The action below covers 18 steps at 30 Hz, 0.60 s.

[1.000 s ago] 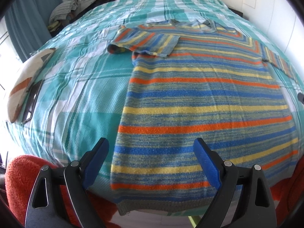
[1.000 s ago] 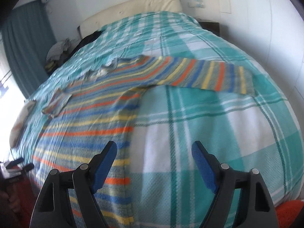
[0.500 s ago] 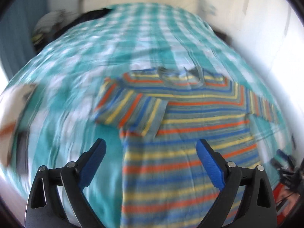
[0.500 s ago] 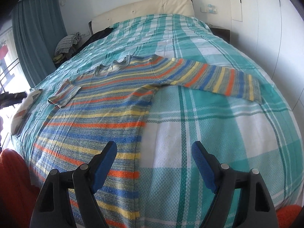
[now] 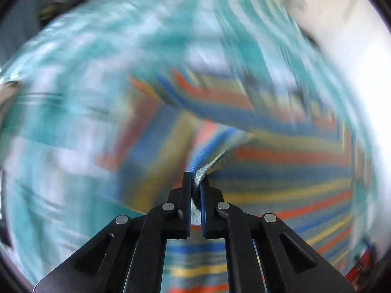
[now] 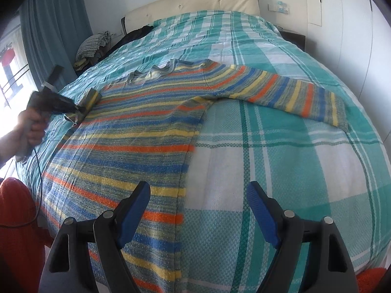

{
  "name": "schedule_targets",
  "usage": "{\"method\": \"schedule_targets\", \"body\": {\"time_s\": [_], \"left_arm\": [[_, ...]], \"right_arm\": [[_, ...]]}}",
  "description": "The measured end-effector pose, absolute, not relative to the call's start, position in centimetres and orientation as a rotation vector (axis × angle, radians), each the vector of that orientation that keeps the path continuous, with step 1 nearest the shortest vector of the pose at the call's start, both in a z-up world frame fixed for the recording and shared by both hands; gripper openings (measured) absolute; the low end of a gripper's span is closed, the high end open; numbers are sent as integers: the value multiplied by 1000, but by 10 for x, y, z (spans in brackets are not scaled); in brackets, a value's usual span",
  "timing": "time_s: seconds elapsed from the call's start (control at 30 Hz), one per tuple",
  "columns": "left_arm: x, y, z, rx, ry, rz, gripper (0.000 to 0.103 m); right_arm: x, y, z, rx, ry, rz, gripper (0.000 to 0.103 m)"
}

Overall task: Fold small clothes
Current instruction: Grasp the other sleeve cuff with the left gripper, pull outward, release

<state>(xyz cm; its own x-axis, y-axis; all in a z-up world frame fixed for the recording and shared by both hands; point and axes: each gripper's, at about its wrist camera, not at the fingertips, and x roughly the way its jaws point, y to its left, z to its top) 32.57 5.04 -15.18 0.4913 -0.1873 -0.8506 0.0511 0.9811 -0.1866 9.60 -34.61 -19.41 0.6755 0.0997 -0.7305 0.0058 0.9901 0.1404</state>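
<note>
A striped sweater (image 6: 136,131) in blue, orange, yellow and grey lies flat on the bed, neck toward the headboard. Its right sleeve (image 6: 288,92) stretches out to the right. My left gripper (image 5: 195,178) is shut on the cuff of the left sleeve (image 5: 207,161), which is folded over the body; that view is blurred. In the right wrist view the left gripper (image 6: 73,108) shows at the sweater's left side, holding the sleeve (image 6: 90,97). My right gripper (image 6: 198,195) is open and empty, low over the sweater's right side edge near the hem.
The bed has a teal and white plaid cover (image 6: 281,171) and a cream headboard (image 6: 195,2). Dark clothes (image 6: 97,46) lie at the far left by a blue curtain (image 6: 53,36). A white wall (image 6: 342,24) runs along the right. Orange fabric (image 6: 14,210) sits at lower left.
My left gripper has moved forward to the folded left sleeve and shut on its cuff. My right gripper stays open and has barely shifted.
</note>
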Motion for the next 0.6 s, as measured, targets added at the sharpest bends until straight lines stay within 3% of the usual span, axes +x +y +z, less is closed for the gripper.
{"method": "schedule_targets", "body": {"time_s": [0.13,0.27,0.6], "left_arm": [[337,162,-130,-371,1000,73,4],[349,233,-167,-410,1086,280,4],[326,234,-209,-425,1115,357,2]], "right_arm": [[96,-343,-197,130,839,61,80],[99,-337,-200,117,849,72,80],[104,-329,-215,88,899,80,80]]}}
